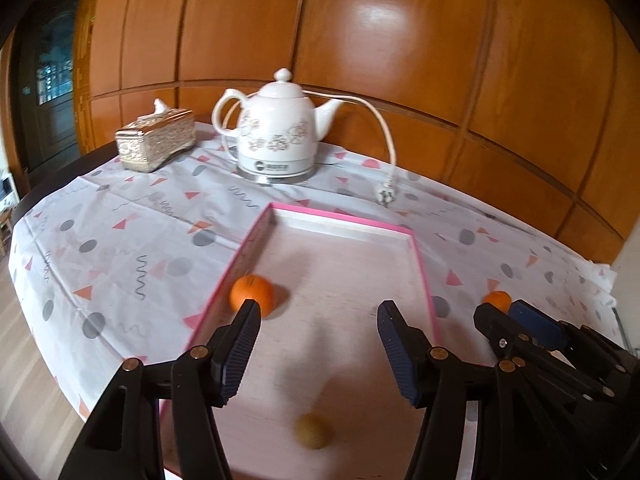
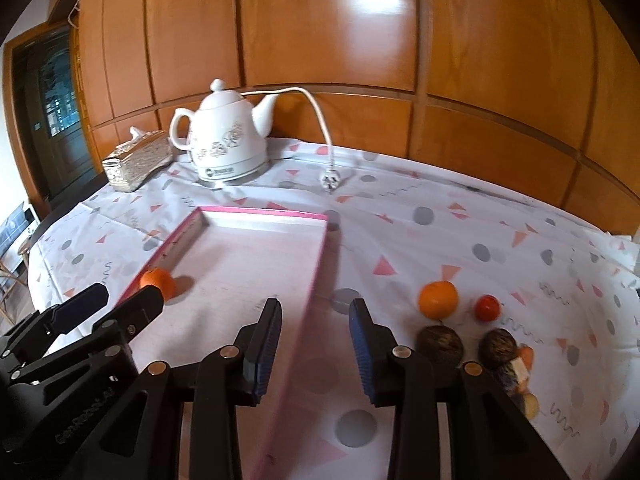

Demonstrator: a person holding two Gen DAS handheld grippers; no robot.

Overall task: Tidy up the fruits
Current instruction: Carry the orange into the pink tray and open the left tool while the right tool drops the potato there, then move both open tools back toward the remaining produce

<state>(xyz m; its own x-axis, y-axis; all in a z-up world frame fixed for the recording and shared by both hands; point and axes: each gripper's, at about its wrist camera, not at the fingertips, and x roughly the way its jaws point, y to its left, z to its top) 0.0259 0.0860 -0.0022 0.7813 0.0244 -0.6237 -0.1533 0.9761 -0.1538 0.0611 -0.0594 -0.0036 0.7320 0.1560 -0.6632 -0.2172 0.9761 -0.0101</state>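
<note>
we hold the left tongs [image 1: 318,320] spread and empty over the shallow pink-rimmed cardboard tray [image 1: 422,264]. a round orange tangerine [image 1: 251,294] lies just past the left pad, against the tray's left wall; a blurred yellowish round fruit [image 1: 313,431] lies below the pads. the right tongs [image 2: 314,320] are partly spread, empty, above the tray's right rim. right of them, on the patterned white tablecloth [image 2: 440,216], lie another orange tangerine [image 2: 437,299], a small red fruit [image 2: 487,308] and two dark brown round fruits [image 2: 440,345]. the tray's far half is free.
</note>
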